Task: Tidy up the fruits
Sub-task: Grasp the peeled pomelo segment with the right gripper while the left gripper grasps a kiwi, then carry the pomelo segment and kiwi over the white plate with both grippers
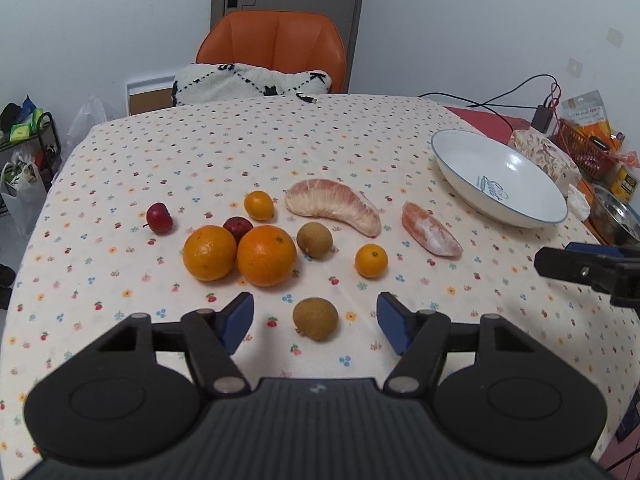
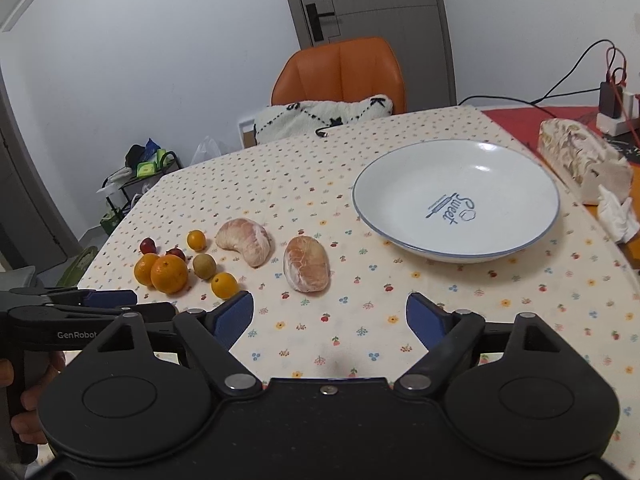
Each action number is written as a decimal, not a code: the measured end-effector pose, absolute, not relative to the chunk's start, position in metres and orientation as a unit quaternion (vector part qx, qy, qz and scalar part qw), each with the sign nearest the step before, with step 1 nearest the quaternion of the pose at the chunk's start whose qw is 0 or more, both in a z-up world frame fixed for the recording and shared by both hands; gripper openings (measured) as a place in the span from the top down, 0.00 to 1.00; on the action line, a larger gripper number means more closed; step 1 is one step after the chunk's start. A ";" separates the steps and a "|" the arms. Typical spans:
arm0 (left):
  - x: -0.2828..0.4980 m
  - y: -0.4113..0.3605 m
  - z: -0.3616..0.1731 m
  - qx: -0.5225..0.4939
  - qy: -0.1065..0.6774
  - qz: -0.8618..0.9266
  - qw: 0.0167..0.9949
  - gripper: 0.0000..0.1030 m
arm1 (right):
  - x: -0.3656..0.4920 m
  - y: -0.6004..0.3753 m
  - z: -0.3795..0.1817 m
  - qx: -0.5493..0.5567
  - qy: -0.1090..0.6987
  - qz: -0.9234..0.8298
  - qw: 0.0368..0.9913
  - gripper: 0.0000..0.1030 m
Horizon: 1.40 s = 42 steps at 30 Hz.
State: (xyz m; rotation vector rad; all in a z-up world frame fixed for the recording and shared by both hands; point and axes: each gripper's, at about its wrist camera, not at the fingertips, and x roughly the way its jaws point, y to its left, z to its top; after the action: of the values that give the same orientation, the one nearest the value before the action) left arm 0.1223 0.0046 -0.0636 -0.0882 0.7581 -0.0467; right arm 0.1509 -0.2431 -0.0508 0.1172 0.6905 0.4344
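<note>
My left gripper (image 1: 315,322) is open, its blue pads either side of a brown longan (image 1: 315,318) on the floral tablecloth. Beyond it lie two oranges (image 1: 266,255), another longan (image 1: 314,239), two kumquats (image 1: 371,260), two small red fruits (image 1: 159,218), a large peeled pomelo segment (image 1: 334,205) and a smaller one (image 1: 431,234). An empty white bowl (image 1: 500,178) stands at the right. My right gripper (image 2: 330,318) is open over bare cloth, just short of the smaller pomelo segment (image 2: 307,263); the bowl (image 2: 456,196) is ahead to its right.
An orange chair (image 1: 272,46) with a patterned cushion (image 1: 252,82) stands behind the table. At the right edge are a tissue box (image 2: 580,160), crumpled tissue (image 2: 618,216), cables, a charger and a red basket (image 1: 584,148). A hand (image 2: 28,404) holds the left gripper's handle.
</note>
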 end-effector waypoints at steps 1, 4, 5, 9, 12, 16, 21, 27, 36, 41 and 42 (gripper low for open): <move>0.124 0.005 -0.064 -0.044 0.371 -0.024 0.927 0.40 | 0.153 -0.242 -0.053 0.057 0.337 0.211 0.916 0.20; 0.131 0.004 -0.069 -0.044 0.384 -0.028 0.922 0.51 | 0.160 -0.238 -0.058 0.055 0.343 0.214 0.913 0.20; 0.133 0.003 -0.071 -0.042 0.390 -0.032 0.919 0.53 | 0.163 -0.237 -0.059 0.054 0.345 0.214 0.912 0.20; 0.137 0.000 -0.080 -0.031 0.401 -0.035 0.915 0.74 | 0.174 -0.230 -0.065 0.044 0.351 0.219 0.909 0.22; 0.139 0.003 -0.080 -0.039 0.397 -0.039 0.916 0.75 | 0.186 -0.224 -0.069 0.036 0.356 0.220 0.908 0.26; 0.143 0.005 -0.077 -0.044 0.391 -0.039 0.919 0.75 | 0.201 -0.214 -0.075 0.026 0.361 0.228 0.904 0.31; 0.150 0.006 -0.075 -0.049 0.391 -0.042 0.918 0.75 | 0.218 -0.205 -0.081 0.024 0.370 0.236 0.898 0.34; 0.155 0.002 -0.075 -0.048 0.391 -0.046 0.918 0.75 | 0.233 -0.194 -0.085 0.022 0.372 0.245 0.895 0.45; 0.158 0.000 -0.072 -0.055 0.386 -0.049 0.919 0.75 | 0.234 -0.191 -0.087 0.025 0.363 0.264 0.893 0.68; 0.160 -0.005 -0.058 -0.045 0.373 -0.057 0.925 0.75 | 0.228 -0.199 -0.082 0.043 0.360 0.270 0.892 0.69; 0.161 -0.007 -0.055 -0.042 0.370 -0.060 0.926 0.75 | 0.226 -0.202 -0.079 0.047 0.356 0.272 0.893 0.69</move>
State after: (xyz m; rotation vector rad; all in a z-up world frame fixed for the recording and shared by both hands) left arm 0.1607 -0.0070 -0.0549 -0.0862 0.7589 -0.1233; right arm 0.2263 -0.2019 -0.0792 0.0967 0.7379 0.5639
